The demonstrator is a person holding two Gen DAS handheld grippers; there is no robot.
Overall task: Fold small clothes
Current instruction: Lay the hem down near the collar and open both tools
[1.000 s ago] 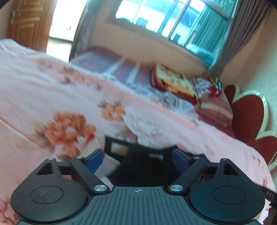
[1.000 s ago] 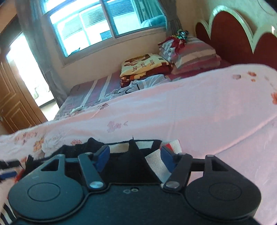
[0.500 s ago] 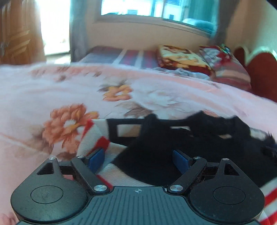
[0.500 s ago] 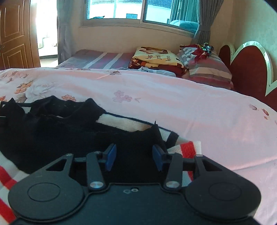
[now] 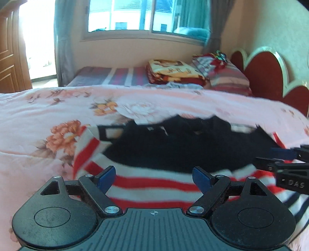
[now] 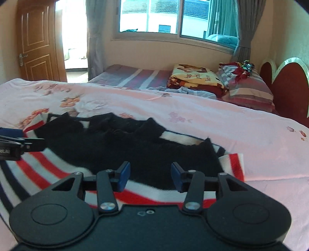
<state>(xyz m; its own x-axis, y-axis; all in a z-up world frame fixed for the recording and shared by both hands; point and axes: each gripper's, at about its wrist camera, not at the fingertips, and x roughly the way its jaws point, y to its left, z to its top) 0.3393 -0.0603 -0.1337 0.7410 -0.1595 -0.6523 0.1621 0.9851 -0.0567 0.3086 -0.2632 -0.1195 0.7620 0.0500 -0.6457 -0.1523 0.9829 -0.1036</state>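
A small garment [image 5: 173, 150], black with red, white and navy stripes, lies spread on the pink floral bedspread [image 5: 48, 108]; it also shows in the right wrist view [image 6: 119, 148]. My left gripper [image 5: 154, 176] is open and empty, just above the garment's striped near-left part. My right gripper [image 6: 149, 175] is open and empty over the garment's near-right part. The right gripper's fingers [image 5: 282, 154] show at the right edge of the left wrist view. The left gripper's fingers [image 6: 11, 135] show at the left edge of the right wrist view.
A second bed with a striped sheet [image 6: 135, 77], a folded blanket [image 6: 195, 77] and pillows [image 6: 249, 86] stands behind. A red headboard [image 6: 285, 90] is on the right, a wooden door [image 6: 36, 42] on the left, a window [image 6: 164, 17] at the back.
Both grippers have pulled back toward the near edge and let go of the garment, which now lies flat and spread. The right gripper's jaws have opened wider.
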